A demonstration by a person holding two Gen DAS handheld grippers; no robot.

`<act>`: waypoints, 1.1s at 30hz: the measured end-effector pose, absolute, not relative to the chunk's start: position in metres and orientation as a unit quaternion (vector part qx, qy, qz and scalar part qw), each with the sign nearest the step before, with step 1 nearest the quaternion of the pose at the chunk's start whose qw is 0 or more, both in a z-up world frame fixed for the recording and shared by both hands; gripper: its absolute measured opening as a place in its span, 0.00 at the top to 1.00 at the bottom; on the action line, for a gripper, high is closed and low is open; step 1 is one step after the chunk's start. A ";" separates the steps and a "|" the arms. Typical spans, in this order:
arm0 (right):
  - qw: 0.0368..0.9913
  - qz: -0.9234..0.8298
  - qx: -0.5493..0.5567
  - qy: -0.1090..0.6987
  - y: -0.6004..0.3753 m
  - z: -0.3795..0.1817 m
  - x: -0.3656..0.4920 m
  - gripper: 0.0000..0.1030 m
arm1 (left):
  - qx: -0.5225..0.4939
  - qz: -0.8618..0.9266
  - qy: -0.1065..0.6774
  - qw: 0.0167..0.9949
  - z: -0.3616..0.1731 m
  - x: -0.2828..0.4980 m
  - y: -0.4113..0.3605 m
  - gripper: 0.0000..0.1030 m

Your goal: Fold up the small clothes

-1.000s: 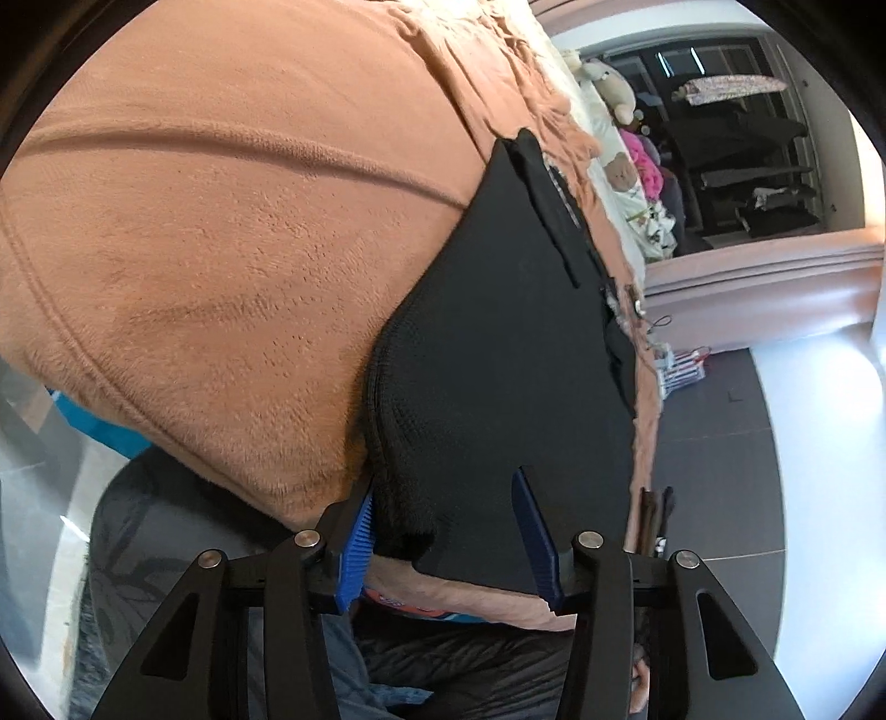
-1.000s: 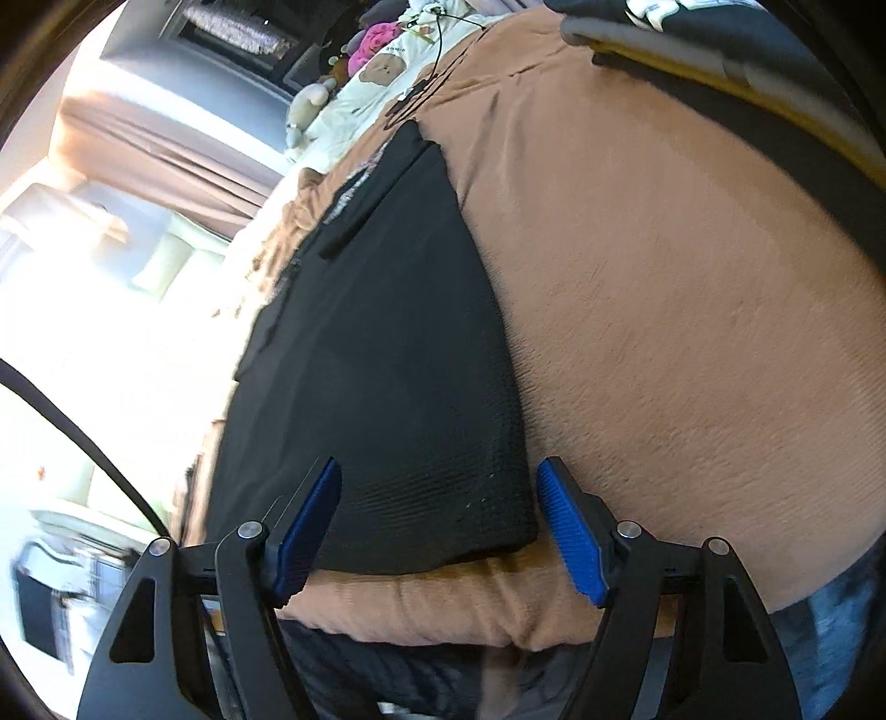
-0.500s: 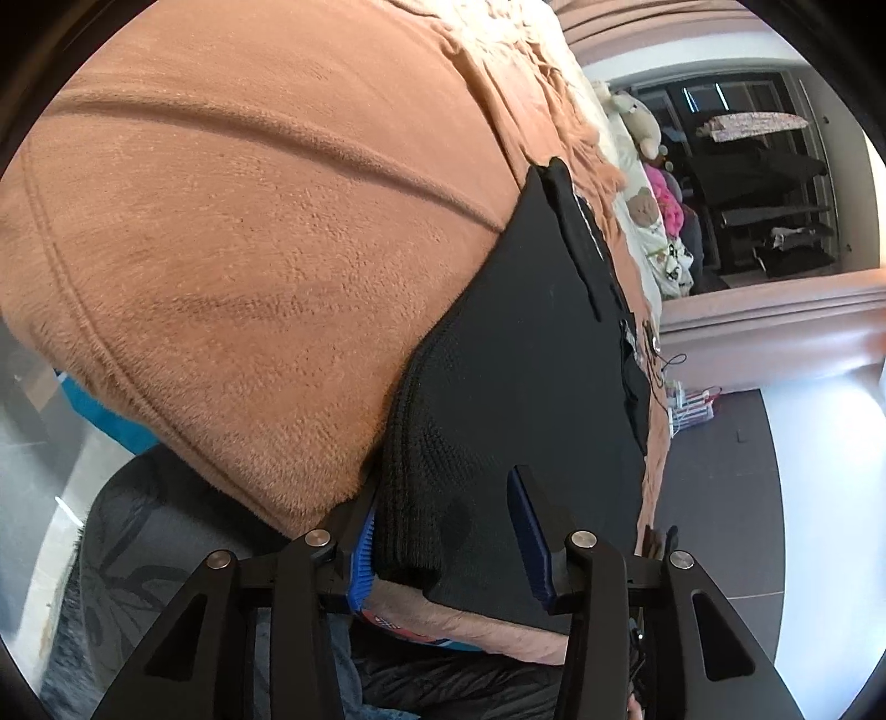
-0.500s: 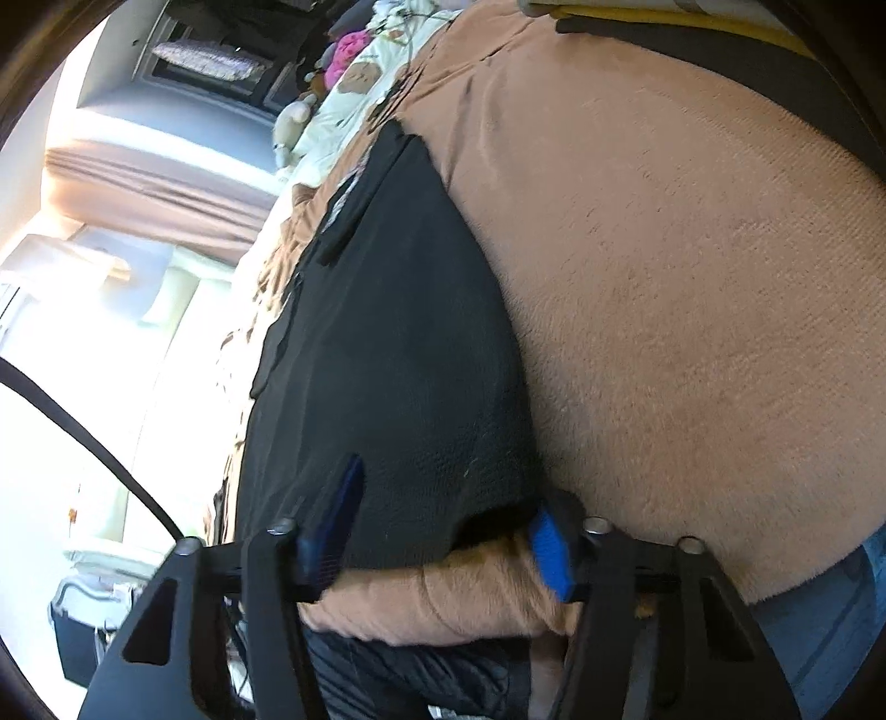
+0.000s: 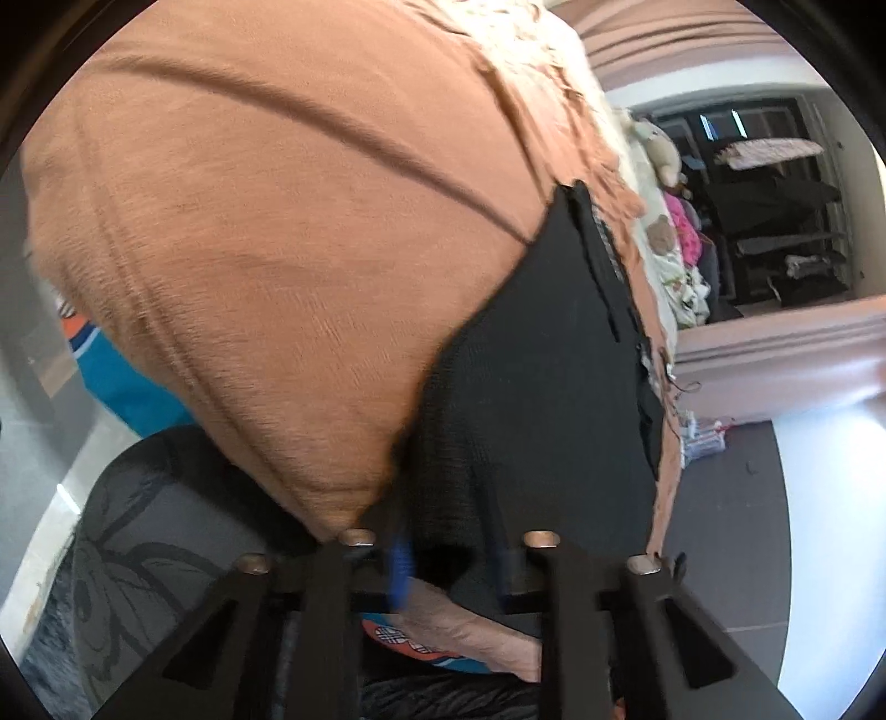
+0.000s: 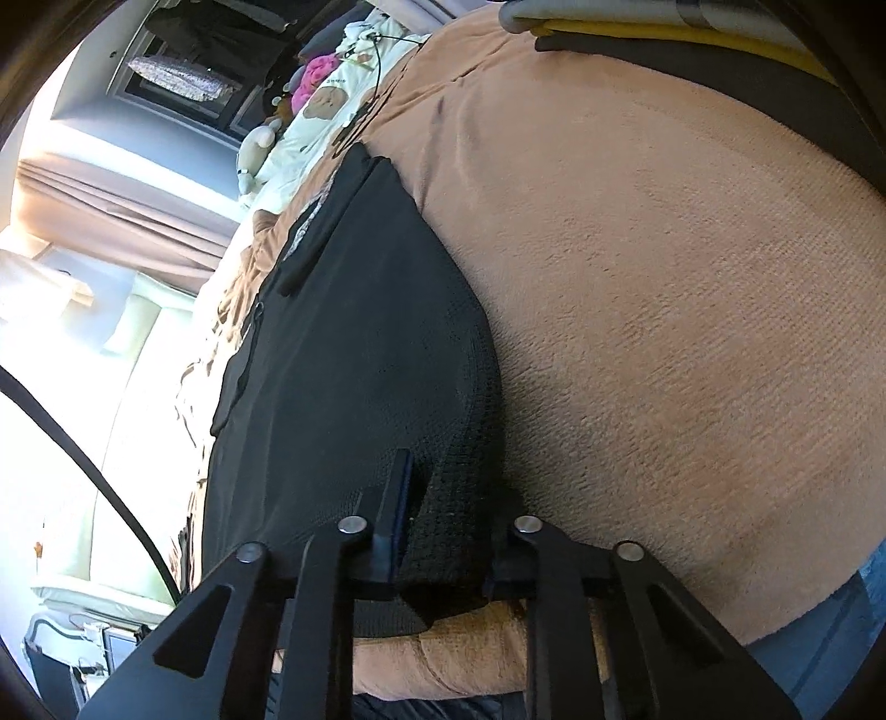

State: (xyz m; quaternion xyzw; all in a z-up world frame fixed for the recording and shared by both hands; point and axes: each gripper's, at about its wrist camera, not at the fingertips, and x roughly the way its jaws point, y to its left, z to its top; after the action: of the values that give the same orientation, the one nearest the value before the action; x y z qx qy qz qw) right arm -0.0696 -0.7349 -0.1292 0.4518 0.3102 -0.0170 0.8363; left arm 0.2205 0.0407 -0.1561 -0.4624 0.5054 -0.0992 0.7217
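A black knit garment lies flat on a tan fleece blanket, stretching away from me toward the far end of the bed. My left gripper is shut on the garment's near left corner, and the cloth bunches up between its blue pads. In the right wrist view the same garment lies on the blanket. My right gripper is closing on the near right corner, with a fold of the black knit pinched between its pads.
A cream bear-print cushion and a plush toy lie at the far end of the bed. Open dark shelves stand beyond, above dark floor. Folded grey and yellow items rest at the blanket's far right edge.
Both grippers went from open around the garment's near corners to closed on them. Each corner now bunches and lifts slightly off the blanket.
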 end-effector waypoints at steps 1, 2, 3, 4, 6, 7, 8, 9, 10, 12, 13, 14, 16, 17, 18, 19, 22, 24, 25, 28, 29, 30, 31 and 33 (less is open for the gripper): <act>0.837 -0.018 0.451 0.311 -0.734 -0.129 -0.070 0.92 | -0.470 -0.097 0.506 0.717 -0.159 0.220 0.044 0.95; 0.837 -0.018 0.451 0.311 -0.733 -0.128 -0.071 0.94 | -0.481 -0.099 0.502 0.712 -0.162 0.219 0.049 0.96; 0.837 -0.018 0.451 0.310 -0.736 -0.127 -0.073 0.96 | -0.483 -0.099 0.497 0.714 -0.160 0.218 0.051 0.96; 0.837 -0.018 0.451 0.308 -0.735 -0.126 -0.074 0.97 | -0.482 -0.099 0.490 0.720 -0.157 0.216 0.054 0.96; 0.841 -0.018 0.446 0.304 -0.735 -0.121 -0.075 0.98 | -0.488 -0.103 0.478 0.723 -0.152 0.216 0.059 0.96; 0.844 -0.017 0.444 0.302 -0.734 -0.118 -0.078 0.99 | -0.496 -0.106 0.473 0.720 -0.151 0.215 0.061 0.96; 0.845 -0.016 0.443 0.299 -0.733 -0.116 -0.079 0.99 | -0.500 -0.108 0.470 0.719 -0.150 0.214 0.062 0.97; 0.846 -0.013 0.446 0.294 -0.732 -0.112 -0.082 0.99 | -0.502 -0.110 0.467 0.720 -0.148 0.214 0.064 0.97; 0.846 -0.012 0.447 0.289 -0.731 -0.109 -0.085 0.99 | -0.503 -0.111 0.464 0.720 -0.146 0.214 0.064 0.97; 0.849 -0.009 0.448 0.279 -0.728 -0.103 -0.092 0.99 | -0.508 -0.117 0.456 0.722 -0.141 0.212 0.066 0.97; 0.851 -0.007 0.448 0.275 -0.727 -0.100 -0.095 1.00 | -0.510 -0.121 0.451 0.722 -0.138 0.212 0.067 0.97; 0.852 -0.005 0.448 0.270 -0.725 -0.096 -0.099 1.00 | -0.514 -0.125 0.446 0.723 -0.135 0.211 0.069 0.97; 0.854 -0.001 0.450 0.262 -0.723 -0.093 -0.106 1.00 | -0.518 -0.131 0.436 0.724 -0.129 0.208 0.072 0.97; 0.854 0.001 0.451 0.259 -0.722 -0.091 -0.111 1.00 | -0.520 -0.133 0.430 0.725 -0.125 0.206 0.075 0.97; 0.854 0.005 0.454 0.254 -0.721 -0.089 -0.116 1.00 | -0.523 -0.136 0.424 0.726 -0.121 0.204 0.078 0.98; 0.855 0.006 0.454 0.252 -0.720 -0.087 -0.119 1.00 | -0.526 -0.139 0.419 0.727 -0.117 0.202 0.080 0.98; 0.859 0.011 0.451 0.243 -0.716 -0.079 -0.133 1.00 | -0.530 -0.148 0.396 0.735 -0.102 0.194 0.090 0.98; 0.863 0.015 0.447 0.238 -0.713 -0.074 -0.140 1.00 | -0.535 -0.152 0.385 0.737 -0.094 0.190 0.096 0.98; 0.864 0.016 0.446 0.235 -0.712 -0.072 -0.142 1.00 | -0.538 -0.153 0.379 0.737 -0.090 0.188 0.099 0.98; 0.866 0.022 0.445 0.228 -0.708 -0.065 -0.152 1.00 | -0.542 -0.158 0.366 0.739 -0.079 0.182 0.106 0.98; 0.867 0.023 0.444 0.227 -0.706 -0.062 -0.155 1.00 | -0.544 -0.160 0.363 0.739 -0.077 0.179 0.107 0.98; 0.868 0.023 0.442 0.227 -0.705 -0.059 -0.157 1.00 | -0.546 -0.162 0.359 0.740 -0.075 0.175 0.110 0.98; 0.868 0.025 0.441 0.227 -0.703 -0.057 -0.161 1.00 | -0.548 -0.163 0.355 0.740 -0.071 0.172 0.112 0.98; 0.868 0.026 0.440 0.229 -0.701 -0.053 -0.165 1.00 | -0.550 -0.166 0.348 0.741 -0.065 0.164 0.115 0.98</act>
State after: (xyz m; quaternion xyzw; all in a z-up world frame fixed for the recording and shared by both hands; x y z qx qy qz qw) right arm -0.1651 -0.7013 -0.0530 0.4399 0.2291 0.0263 0.8679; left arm 0.1642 0.1154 -0.0650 -0.5505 0.3476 -0.1659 0.7407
